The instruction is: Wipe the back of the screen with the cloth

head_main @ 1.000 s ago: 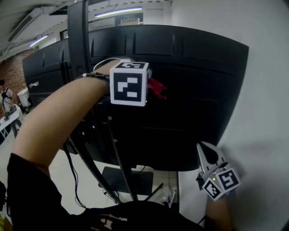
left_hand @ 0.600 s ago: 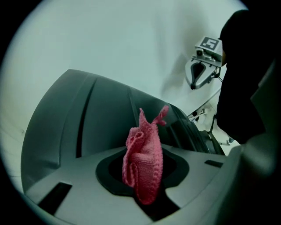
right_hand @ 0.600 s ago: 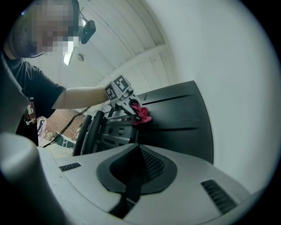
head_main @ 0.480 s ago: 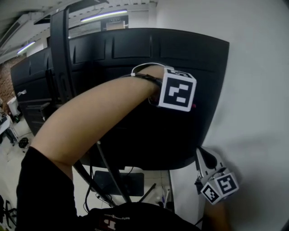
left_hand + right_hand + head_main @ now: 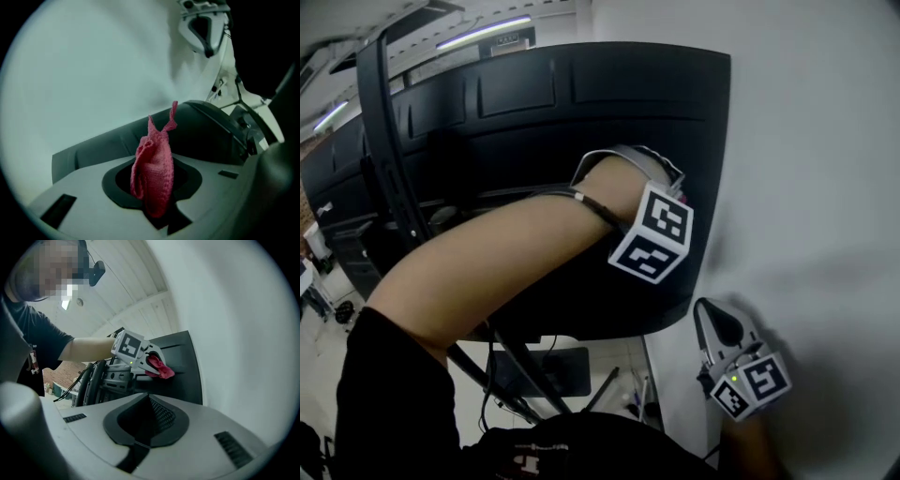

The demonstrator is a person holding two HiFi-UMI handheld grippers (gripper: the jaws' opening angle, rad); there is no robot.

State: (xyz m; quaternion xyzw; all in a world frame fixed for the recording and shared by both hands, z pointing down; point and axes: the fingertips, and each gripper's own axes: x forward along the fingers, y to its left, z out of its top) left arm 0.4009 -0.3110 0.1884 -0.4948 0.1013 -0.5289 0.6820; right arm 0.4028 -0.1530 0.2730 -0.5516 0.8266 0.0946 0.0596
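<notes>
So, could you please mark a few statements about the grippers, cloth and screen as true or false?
1. The left gripper is shut on the cloth. True.
2. The cloth is blue. False: it is pinkish red.
3. The right gripper holds a second cloth. False: its jaws are together with nothing between them.
4. In the head view, the left gripper is at the back of the black screen, near its right edge. True.
</notes>
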